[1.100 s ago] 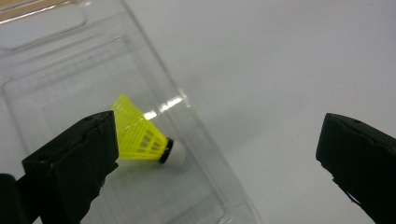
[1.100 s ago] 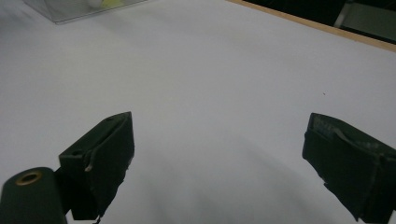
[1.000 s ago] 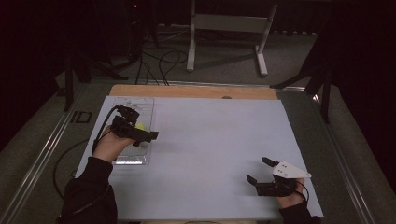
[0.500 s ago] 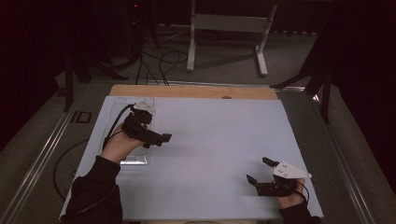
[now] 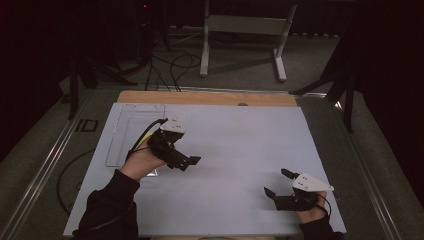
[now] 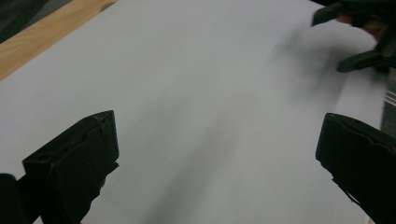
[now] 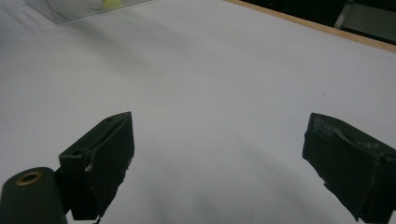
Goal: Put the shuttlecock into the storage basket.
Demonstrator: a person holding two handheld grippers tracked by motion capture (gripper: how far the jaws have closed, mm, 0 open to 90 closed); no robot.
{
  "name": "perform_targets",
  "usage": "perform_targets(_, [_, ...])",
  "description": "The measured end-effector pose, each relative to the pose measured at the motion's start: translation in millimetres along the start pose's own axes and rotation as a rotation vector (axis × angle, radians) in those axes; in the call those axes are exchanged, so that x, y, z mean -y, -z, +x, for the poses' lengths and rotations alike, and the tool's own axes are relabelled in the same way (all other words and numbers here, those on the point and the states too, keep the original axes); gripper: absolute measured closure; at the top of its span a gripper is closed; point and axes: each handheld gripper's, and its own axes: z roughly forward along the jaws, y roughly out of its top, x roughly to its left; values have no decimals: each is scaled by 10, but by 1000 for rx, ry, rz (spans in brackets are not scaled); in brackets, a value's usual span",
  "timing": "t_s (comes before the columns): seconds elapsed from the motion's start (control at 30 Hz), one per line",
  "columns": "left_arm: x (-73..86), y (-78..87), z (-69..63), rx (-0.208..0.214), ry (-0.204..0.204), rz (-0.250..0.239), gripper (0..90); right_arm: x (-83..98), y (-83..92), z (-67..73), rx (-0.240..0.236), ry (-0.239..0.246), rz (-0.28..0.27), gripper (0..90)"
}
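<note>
clear tray partly hidden behind left hand-held gripper.

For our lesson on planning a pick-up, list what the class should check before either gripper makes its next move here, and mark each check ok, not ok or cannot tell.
1. Left gripper jaws open: ok, wide apart in its own view.
2. Right gripper jaws open: ok, wide apart too.
3. Nothing caught between either pair of jaws: ok, bare white sheet shows between them.
4. Grippers well apart from each other: ok, the left sits at the sheet's left, the right near its front right corner.
5. Clear tray lying flat at the left edge: ok.
6. What the tray holds: cannot tell, a yellowish patch shows but is too blurred.
</note>
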Motion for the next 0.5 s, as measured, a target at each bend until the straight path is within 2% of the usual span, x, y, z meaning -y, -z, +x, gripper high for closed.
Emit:
perform_targets(0.07, [3, -53, -40, 35, -18, -6, 1, -2, 4, -1, 1, 2, -1, 94])
perform_targets(0.23, [25, -160, -100, 88, -55, -13, 2, -2, 5, -1, -1, 1, 0, 93])
perform_targets(0.43, [78, -268, -170, 144, -111, -30, 2, -3, 6, 1, -1, 2, -1, 93])
perform_targets(0.5, [90, -282, -179, 149, -119, -33, 2, -2, 6, -1, -2, 3, -2, 94])
